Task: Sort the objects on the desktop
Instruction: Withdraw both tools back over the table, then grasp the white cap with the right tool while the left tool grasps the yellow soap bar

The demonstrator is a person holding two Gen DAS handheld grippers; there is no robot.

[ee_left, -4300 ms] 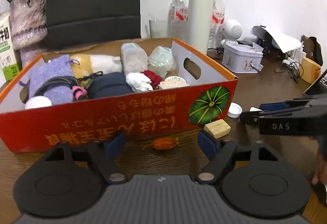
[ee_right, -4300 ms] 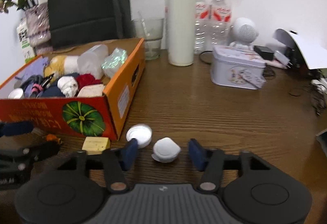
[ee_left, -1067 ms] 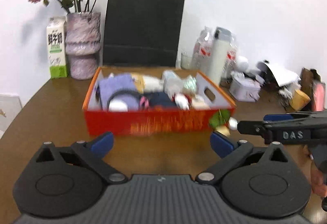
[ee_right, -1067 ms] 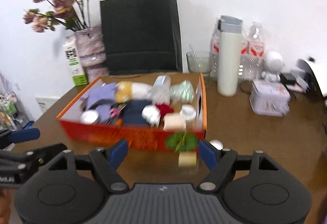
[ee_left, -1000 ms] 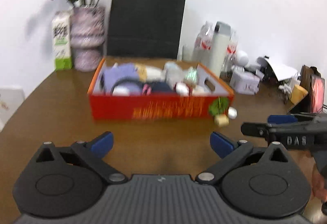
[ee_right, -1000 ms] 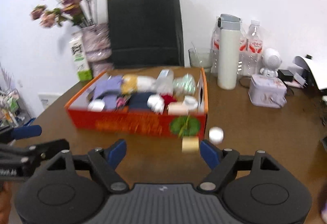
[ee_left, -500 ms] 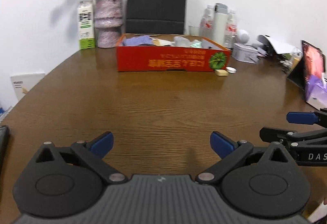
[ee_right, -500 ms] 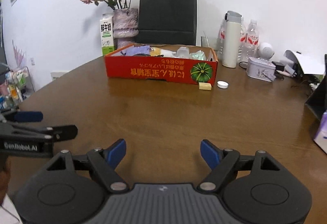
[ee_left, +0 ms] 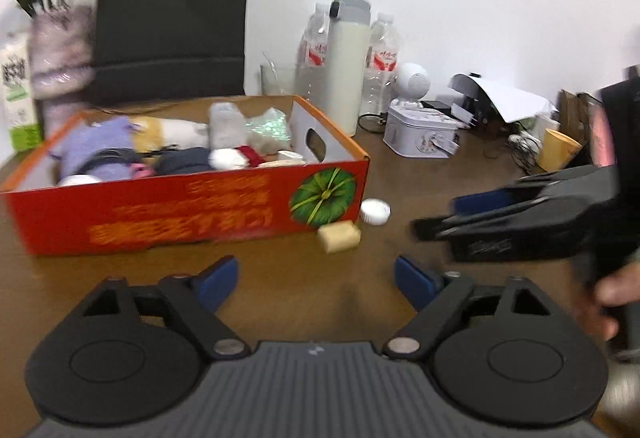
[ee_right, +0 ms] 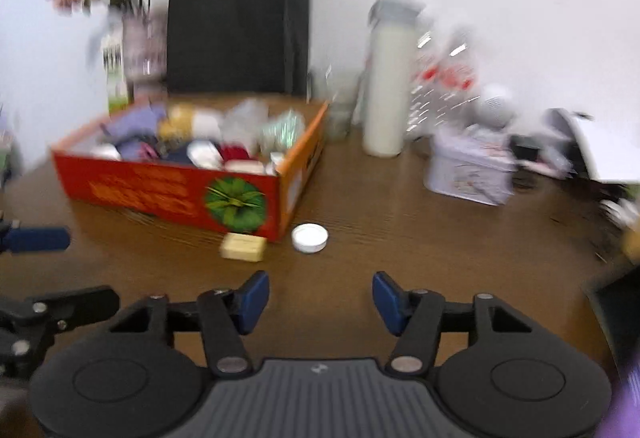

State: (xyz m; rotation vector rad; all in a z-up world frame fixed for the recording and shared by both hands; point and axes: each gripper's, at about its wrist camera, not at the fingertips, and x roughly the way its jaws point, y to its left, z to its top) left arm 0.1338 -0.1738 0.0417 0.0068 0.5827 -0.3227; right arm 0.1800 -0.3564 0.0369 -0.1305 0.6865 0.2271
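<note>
An orange cardboard box [ee_left: 192,212] [ee_right: 160,194] full of small items stands on the brown table. By its right front corner lie a yellowish block [ee_left: 338,236] [ee_right: 243,247] and a white round lid [ee_left: 375,212] [ee_right: 309,237]. My left gripper [ee_left: 316,280] hovers short of the block, jaws closing with nothing between them. My right gripper [ee_right: 320,300] hangs just short of the lid, jaws closing, also empty. In the left wrist view the right gripper [ee_left: 436,222] reaches in from the right, held by a hand [ee_left: 616,290].
Behind the box stand a black paper bag [ee_left: 172,26], a vase of dried flowers [ee_left: 60,58], a milk carton [ee_left: 16,98], a white flask [ee_left: 346,62] [ee_right: 386,86], water bottles [ee_left: 382,74], a glass and a metal tin [ee_left: 422,138] [ee_right: 468,168]. Cables and papers crowd the right side.
Both grippers have swung forward from far back over the table to just in front of the box. Both pairs of jaws have narrowed.
</note>
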